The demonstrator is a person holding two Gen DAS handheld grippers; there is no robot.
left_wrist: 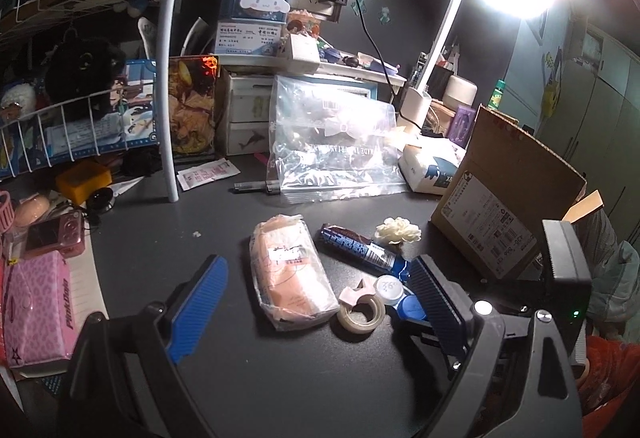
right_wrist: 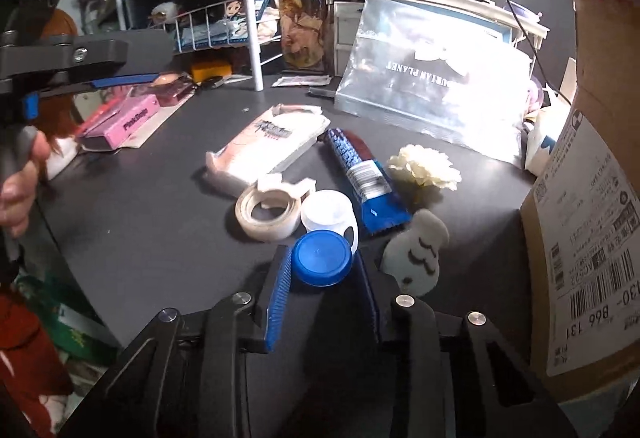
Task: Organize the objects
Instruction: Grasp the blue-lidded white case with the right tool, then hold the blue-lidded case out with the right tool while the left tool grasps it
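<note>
The right gripper is closed on the blue cap of the lens case, near the front edge of the dark desk, where there is bare room on the left. The left gripper hangs wide open over the pink packet. The tape roll, snack bar, white flower and big cardboard box crowd close around.
</note>
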